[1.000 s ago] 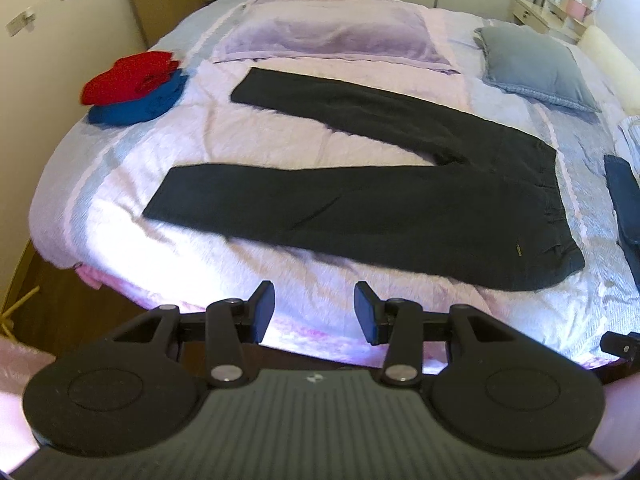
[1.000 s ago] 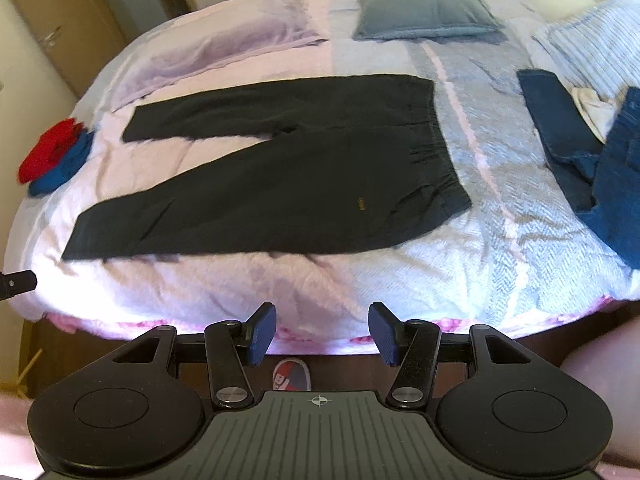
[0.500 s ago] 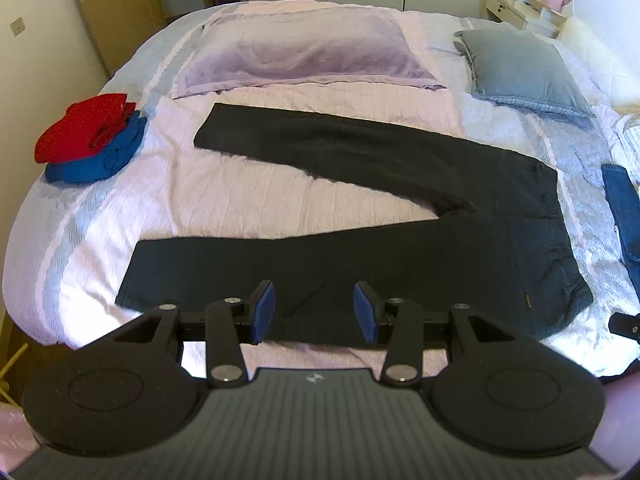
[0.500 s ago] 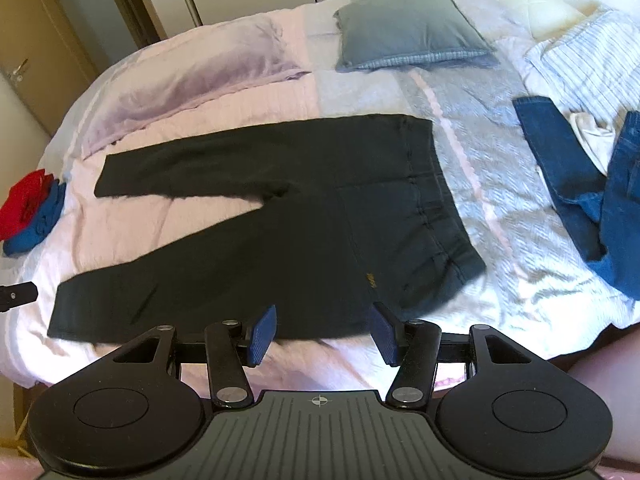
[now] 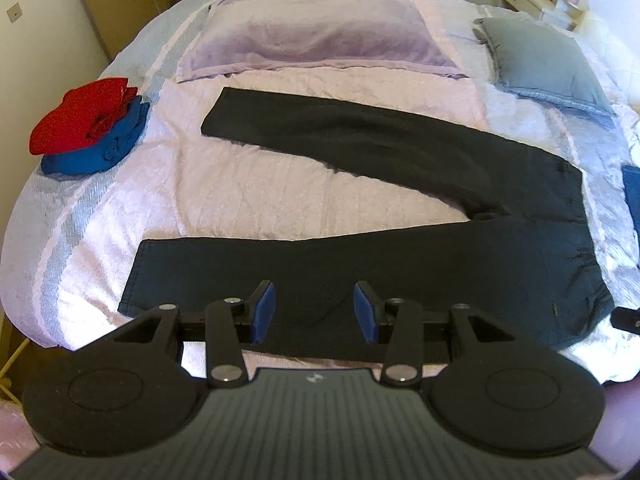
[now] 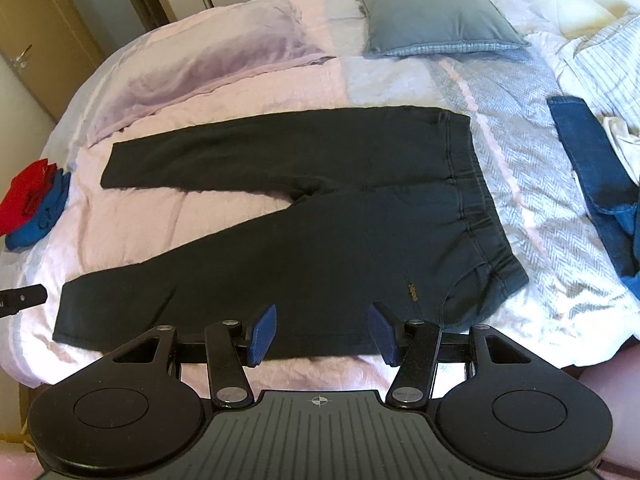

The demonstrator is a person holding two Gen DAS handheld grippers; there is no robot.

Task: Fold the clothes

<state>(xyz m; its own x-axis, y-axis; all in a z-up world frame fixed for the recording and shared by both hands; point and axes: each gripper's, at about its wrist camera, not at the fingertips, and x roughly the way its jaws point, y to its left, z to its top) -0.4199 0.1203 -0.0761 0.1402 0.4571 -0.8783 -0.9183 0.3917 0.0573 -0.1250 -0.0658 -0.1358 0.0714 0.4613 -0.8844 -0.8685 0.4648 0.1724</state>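
Observation:
Dark trousers [image 5: 400,256] [image 6: 320,240] lie flat on the bed, legs spread apart toward the left, waistband at the right. My left gripper [image 5: 315,312] hovers open over the near leg, nothing between its blue pads. Over the near edge of the trousers below the hip, my right gripper [image 6: 322,334] is open too, its pads apart and empty. The tip of the other gripper shows at the right edge in the left wrist view and at the left edge in the right wrist view.
Folded red and blue clothes [image 5: 86,128] [image 6: 32,204] are stacked at the bed's left. A lilac pillow [image 5: 316,36] and a grey cushion [image 6: 436,20] lie at the head. Blue jeans [image 6: 600,184] and a striped cloth [image 6: 604,56] lie at the right.
Both grippers have moved forward from off the bed's near edge to above the trousers. Their jaws stayed equally wide.

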